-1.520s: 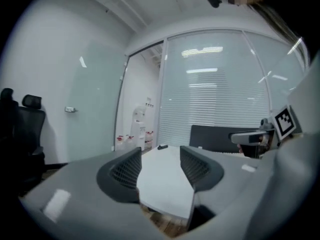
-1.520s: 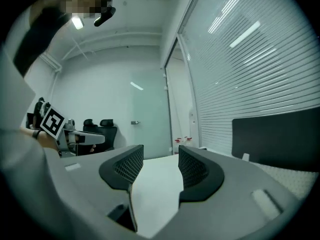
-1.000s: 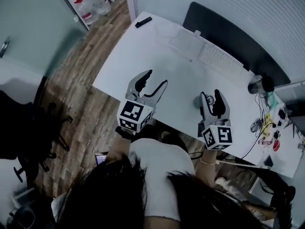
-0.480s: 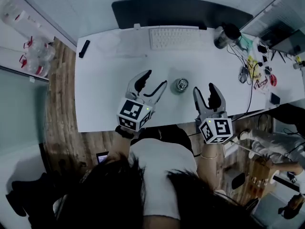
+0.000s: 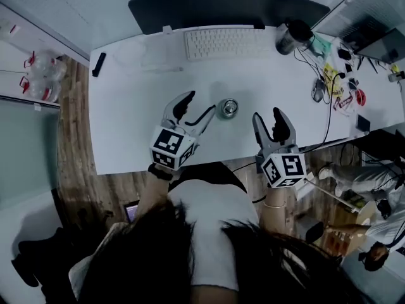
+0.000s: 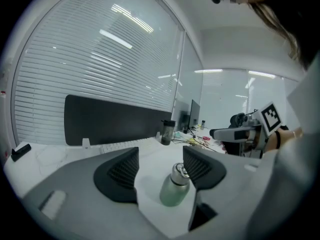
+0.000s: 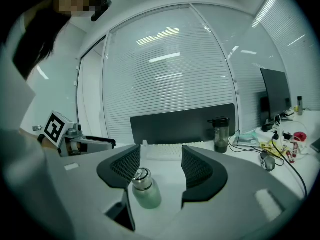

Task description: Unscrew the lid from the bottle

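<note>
Beside the bottle point(image 5: 228, 108), the left gripper point(image 5: 201, 103) had its jaws just opening, empty; the right gripper point(image 5: 266, 115) held its jaws apart, empty.

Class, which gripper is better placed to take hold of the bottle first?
Left. The left gripper, its fingers just opening with nothing between them, is nearly at the bottle; the right gripper, also open, sits farther off.

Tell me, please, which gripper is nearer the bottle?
Left. The left gripper, its empty jaws just opening, has one tip close left of the bottle; the right gripper, open, stands farther off at its right.
</note>
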The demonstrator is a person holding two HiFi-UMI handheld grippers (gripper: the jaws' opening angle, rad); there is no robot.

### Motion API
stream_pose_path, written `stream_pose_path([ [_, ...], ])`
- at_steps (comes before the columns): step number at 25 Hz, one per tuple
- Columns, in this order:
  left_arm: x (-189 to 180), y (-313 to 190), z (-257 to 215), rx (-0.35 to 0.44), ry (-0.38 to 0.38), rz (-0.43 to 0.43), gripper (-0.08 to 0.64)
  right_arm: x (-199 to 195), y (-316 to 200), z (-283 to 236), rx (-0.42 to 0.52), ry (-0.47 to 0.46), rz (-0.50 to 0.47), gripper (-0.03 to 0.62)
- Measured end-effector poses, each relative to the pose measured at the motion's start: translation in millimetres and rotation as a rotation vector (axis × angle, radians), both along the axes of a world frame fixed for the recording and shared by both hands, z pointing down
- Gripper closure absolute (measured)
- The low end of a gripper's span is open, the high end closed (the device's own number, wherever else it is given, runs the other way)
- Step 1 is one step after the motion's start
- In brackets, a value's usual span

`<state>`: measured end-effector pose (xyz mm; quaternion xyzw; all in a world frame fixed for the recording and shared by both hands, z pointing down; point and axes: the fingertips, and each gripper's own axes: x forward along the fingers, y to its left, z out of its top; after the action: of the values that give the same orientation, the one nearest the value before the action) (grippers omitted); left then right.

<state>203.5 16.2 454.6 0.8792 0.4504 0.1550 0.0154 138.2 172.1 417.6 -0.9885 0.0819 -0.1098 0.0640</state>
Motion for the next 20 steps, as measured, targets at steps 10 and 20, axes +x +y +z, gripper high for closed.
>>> stream_pose_path([
  [10, -17.2, 8.6, 35.4, 0.067, -0.013, 0.102, 0.236, 14.9, -9.9, 10.5, 0.012, -0.022, -0.063, 0.36],
  [20, -24.4, 15.0, 75.5, 0.097, -0.064, 0.174, 0.232, 22.4, -32.0, 38.5, 0.033, -0.076, -0.125, 0.36],
])
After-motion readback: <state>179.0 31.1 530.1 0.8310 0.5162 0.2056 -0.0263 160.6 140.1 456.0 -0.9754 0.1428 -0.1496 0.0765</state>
